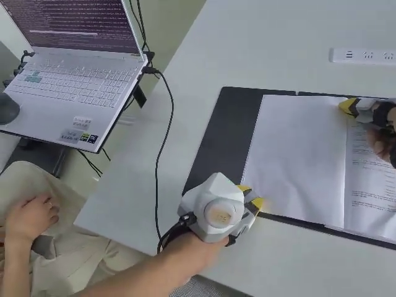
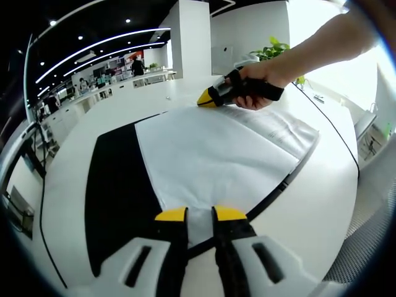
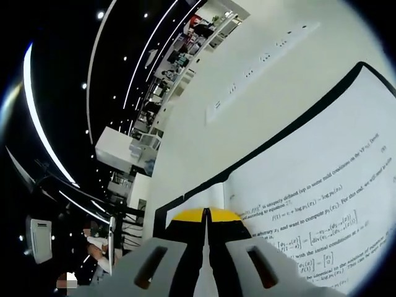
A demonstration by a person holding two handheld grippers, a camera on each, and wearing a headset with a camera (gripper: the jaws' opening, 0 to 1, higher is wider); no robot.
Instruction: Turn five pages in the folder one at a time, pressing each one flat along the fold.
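Observation:
A black folder [image 1: 216, 142] lies open on the white table, with a blank white page [image 1: 297, 154] turned onto its left half and a printed page [image 1: 371, 179] on the right. My left gripper [image 1: 250, 195] rests at the blank page's near edge [image 2: 204, 185], its yellow jaws a narrow gap apart with nothing clearly between them. My right gripper [image 1: 348, 106] is shut, its tips down on the paper at the far end of the fold [image 3: 206, 214]. In the left gripper view it sits at the page's far side [image 2: 207, 98].
An open laptop [image 1: 68, 68] stands on a raised stand left of the table, with a black cable [image 1: 162, 142] trailing down the table's left edge. A white power strip [image 1: 362, 55] lies beyond the folder. A person's hand [image 1: 28, 216] rests on a lap at the lower left.

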